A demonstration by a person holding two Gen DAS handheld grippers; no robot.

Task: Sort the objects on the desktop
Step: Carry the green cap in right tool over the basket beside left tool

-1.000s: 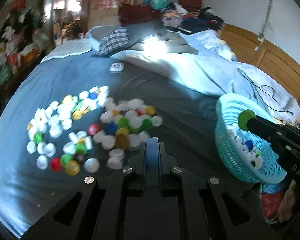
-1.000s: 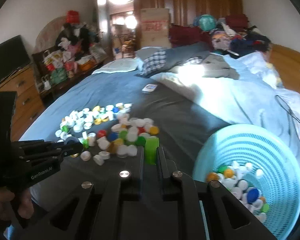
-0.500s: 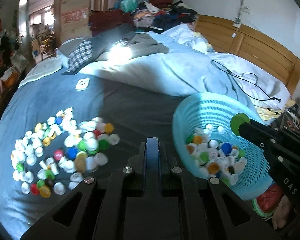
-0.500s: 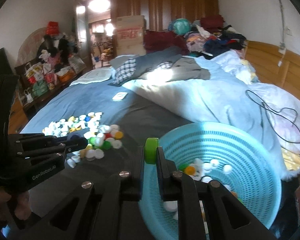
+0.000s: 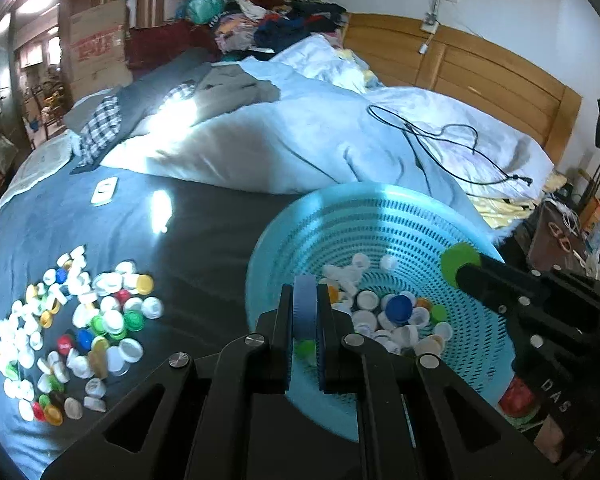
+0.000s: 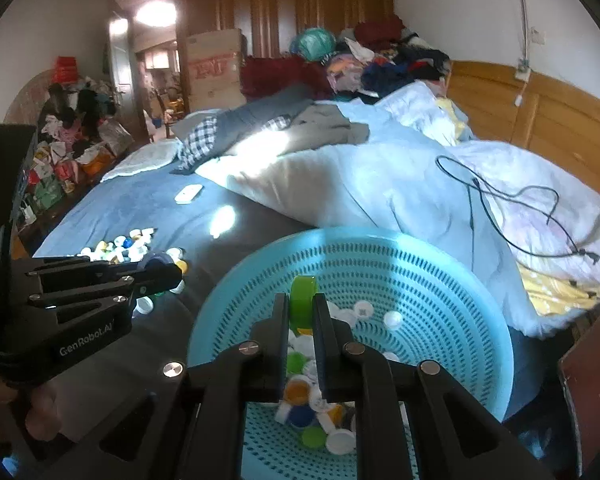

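Note:
A turquoise perforated basket (image 5: 380, 216) (image 6: 440, 280) sits at the bed's near edge and holds several bottle caps. My left gripper (image 5: 304, 300) is shut on a blue cap (image 5: 304, 304), held edge-on over the basket's left rim. My right gripper (image 6: 301, 308) is shut on a green cap (image 6: 302, 300) above the basket's inside; it also shows in the left wrist view (image 5: 458, 264). A spread of loose coloured and white caps (image 5: 80, 320) lies on the dark sheet to the left. The left gripper shows in the right wrist view (image 6: 160, 274).
A pale duvet (image 5: 300, 136) with a black cable (image 5: 440, 140) lies behind the basket. A small white card (image 5: 105, 191) rests on the sheet. A wooden headboard (image 5: 480, 68) stands at the right, clothes piles at the back.
Both grippers have swung right from the cap pile to the basket. The left now holds its blue cap at the rim; the right holds its green cap over the inside.

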